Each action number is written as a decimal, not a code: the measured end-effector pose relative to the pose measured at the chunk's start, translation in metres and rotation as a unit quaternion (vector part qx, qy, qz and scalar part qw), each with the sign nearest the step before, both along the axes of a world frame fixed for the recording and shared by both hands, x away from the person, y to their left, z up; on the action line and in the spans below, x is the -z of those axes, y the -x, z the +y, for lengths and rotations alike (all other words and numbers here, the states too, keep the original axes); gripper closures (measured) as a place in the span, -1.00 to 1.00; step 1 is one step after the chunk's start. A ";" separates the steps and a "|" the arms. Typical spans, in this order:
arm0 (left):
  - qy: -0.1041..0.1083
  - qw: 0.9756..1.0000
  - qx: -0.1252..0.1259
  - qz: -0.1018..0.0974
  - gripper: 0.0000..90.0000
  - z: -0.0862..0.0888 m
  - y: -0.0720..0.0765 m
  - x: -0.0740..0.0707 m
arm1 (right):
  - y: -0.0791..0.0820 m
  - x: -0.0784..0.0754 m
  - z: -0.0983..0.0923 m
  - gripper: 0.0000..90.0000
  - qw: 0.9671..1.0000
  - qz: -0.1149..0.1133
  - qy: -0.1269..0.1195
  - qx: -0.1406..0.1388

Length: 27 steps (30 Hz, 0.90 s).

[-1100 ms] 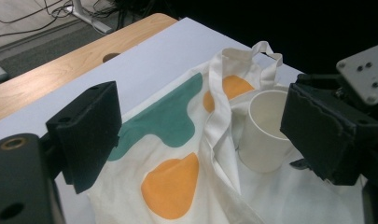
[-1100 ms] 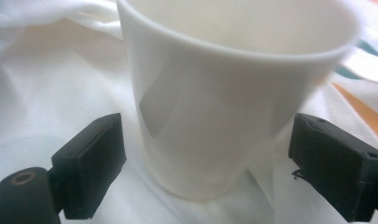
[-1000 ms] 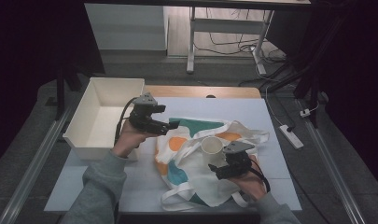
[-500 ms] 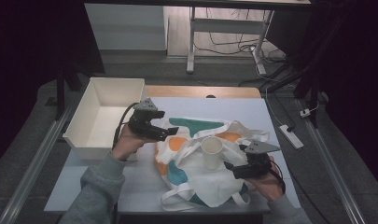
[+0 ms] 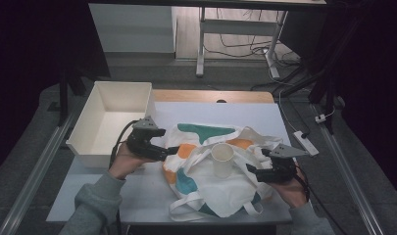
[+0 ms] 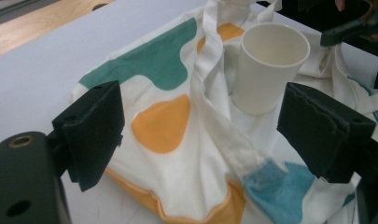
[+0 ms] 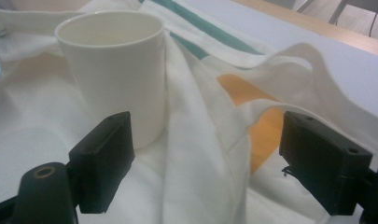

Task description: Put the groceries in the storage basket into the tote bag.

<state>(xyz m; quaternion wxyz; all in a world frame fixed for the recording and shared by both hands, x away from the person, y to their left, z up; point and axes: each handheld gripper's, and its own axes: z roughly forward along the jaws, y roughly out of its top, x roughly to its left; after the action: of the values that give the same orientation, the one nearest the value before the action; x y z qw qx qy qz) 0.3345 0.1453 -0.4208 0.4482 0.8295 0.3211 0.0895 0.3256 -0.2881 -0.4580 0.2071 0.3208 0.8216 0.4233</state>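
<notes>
White canvas with teal, orange and blue patches: a tote bag [image 5: 210, 176] lies crumpled across the middle of the table [image 5: 264, 110], its handles loose on top. A paper cup [image 5: 222, 159] stands upright on the bag, empty as far as I can see into it. The left gripper [image 5: 172, 151] sits at the bag's left edge, just above the cloth, jaws spread wide with nothing between them; from its own view the orange patch [image 6: 161, 123] lies between the jaws and the cup stands further off. The right gripper [image 5: 250, 170] is just to the right of the cup, low over the bag. Its jaws have just been closing a little, yet they stand wide apart, holding nothing, the cup just beyond the left jaw. A white bin [image 5: 83, 132] stands at the table's left.
</notes>
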 end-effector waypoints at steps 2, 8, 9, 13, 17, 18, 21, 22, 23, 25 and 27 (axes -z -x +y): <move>-0.002 1.000 0.002 -0.002 -0.67 0.003 0.002 0.002 | 0.000 -0.002 -0.003 -0.60 1.000 -0.002 -0.002 0.004; -0.009 1.000 0.010 -0.025 -0.65 -0.003 0.018 -0.005 | -0.001 -0.004 -0.005 -0.58 1.000 -0.002 0.008 0.009; -0.011 1.000 0.015 -0.024 -0.64 -0.005 0.020 -0.005 | -0.001 -0.005 -0.005 -0.58 1.000 -0.002 0.008 0.008; -0.021 0.999 0.033 -0.020 -0.62 -0.013 0.025 -0.002 | -0.001 -0.005 -0.006 -0.58 1.000 -0.003 0.008 0.010; -0.027 0.999 0.041 -0.007 -0.59 -0.023 0.025 0.008 | -0.001 -0.005 -0.006 -0.58 1.000 -0.002 0.009 0.009; -0.031 0.999 0.045 -0.006 -0.58 -0.026 0.026 0.010 | -0.001 -0.005 -0.005 -0.58 1.000 -0.002 0.009 0.009; -0.035 0.998 0.049 -0.001 -0.56 -0.035 0.026 0.017 | 0.000 -0.005 -0.006 -0.58 1.000 -0.001 0.011 0.009; -0.036 0.998 0.048 0.005 -0.56 -0.038 0.025 0.020 | 0.000 -0.004 -0.007 -0.58 1.000 -0.001 0.010 0.010; -0.041 0.998 0.050 0.009 -0.56 -0.039 0.024 0.023 | -0.001 -0.004 -0.007 -0.58 1.000 0.000 0.010 0.011; -0.047 0.998 0.050 0.016 -0.57 -0.043 0.023 0.027 | -0.001 -0.003 -0.008 -0.58 1.000 0.000 0.010 0.013; -0.049 0.998 0.045 0.019 -0.57 -0.044 0.022 0.030 | -0.002 -0.003 -0.008 -0.58 1.000 0.001 0.011 0.012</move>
<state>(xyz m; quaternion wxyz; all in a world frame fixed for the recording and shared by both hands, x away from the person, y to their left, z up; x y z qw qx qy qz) 0.3127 0.1014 -0.4511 0.4044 0.8656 0.2871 0.0697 0.3271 -0.2958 -0.4551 0.2147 0.3284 0.8224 0.4120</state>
